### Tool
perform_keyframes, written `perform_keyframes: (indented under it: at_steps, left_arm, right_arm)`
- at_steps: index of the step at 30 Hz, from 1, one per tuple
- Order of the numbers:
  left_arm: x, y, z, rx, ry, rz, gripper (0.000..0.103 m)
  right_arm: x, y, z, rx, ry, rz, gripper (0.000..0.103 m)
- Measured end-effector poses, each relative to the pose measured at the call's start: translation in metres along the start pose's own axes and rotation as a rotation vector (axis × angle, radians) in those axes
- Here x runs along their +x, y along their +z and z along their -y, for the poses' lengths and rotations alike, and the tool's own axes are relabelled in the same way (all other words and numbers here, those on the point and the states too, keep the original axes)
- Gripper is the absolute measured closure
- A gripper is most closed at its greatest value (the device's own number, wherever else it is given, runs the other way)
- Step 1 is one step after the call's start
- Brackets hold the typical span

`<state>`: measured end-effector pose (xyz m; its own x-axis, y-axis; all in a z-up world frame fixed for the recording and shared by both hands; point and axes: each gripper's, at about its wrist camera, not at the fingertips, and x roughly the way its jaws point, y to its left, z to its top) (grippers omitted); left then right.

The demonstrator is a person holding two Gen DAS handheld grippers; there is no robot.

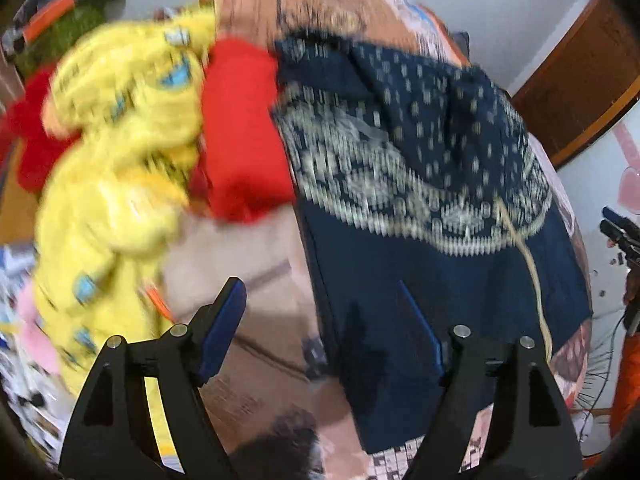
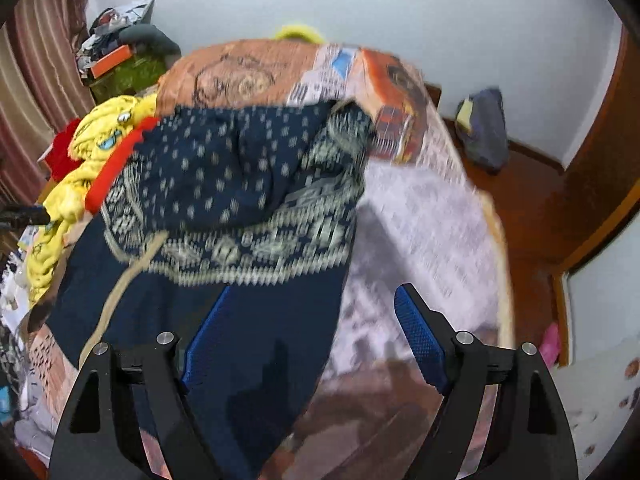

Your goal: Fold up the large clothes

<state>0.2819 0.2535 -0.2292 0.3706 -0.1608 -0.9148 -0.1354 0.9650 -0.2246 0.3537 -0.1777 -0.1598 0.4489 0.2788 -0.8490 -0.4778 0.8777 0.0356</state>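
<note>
Both grippers, left point(image 1: 328, 320) and right point(image 2: 312, 328), hang with jaws spread and nothing between them above the navy patterned garment point(image 1: 420, 184) lying on the bed point(image 2: 432, 220). I judge it soft, light and limp; I'd pinch the near hem corners.

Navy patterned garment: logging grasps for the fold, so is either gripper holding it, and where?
Nothing is held: the navy patterned garment lies free, both jaws open.
</note>
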Motion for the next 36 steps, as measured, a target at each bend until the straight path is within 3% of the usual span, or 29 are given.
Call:
perform_keyframes:
  at_steps: [5, 10, 16, 19, 24, 29, 31, 36]
  left_arm:
    - [0.037, -0.037, 0.01, 0.001, -0.061, -0.114, 0.027]
    - [0.061, -0.054, 0.018, -0.011, -0.101, -0.183, 0.027]
    - [0.069, -0.061, 0.017, -0.08, -0.139, -0.159, 0.027]
    - [0.069, -0.063, 0.024, -0.084, -0.181, -0.13, 0.027]
    - [0.067, -0.062, 0.043, -0.05, -0.217, -0.092, 0.057]
    - [0.069, -0.06, 0.053, -0.049, -0.208, -0.075, 0.08]
    - [0.068, -0.06, 0.054, -0.048, -0.192, -0.067, 0.091]
    - [0.058, -0.056, 0.042, -0.056, -0.16, -0.04, 0.098]
  right_arm:
    - [0.026, -0.029, 0.0, 0.064, 0.052, -0.095, 0.024]
    - [0.046, -0.048, -0.004, 0.094, 0.076, -0.168, 0.024]
    - [0.05, -0.058, 0.001, 0.167, 0.138, -0.14, 0.022]
    - [0.048, -0.061, 0.001, 0.172, 0.144, -0.121, 0.026]
    - [0.045, -0.059, -0.01, 0.133, 0.184, -0.118, 0.058]
    - [0.046, -0.056, -0.013, 0.136, 0.18, -0.107, 0.09]
    - [0.044, -0.055, -0.011, 0.142, 0.184, -0.095, 0.093]
    - [0.035, -0.048, -0.011, 0.145, 0.188, -0.042, 0.095]
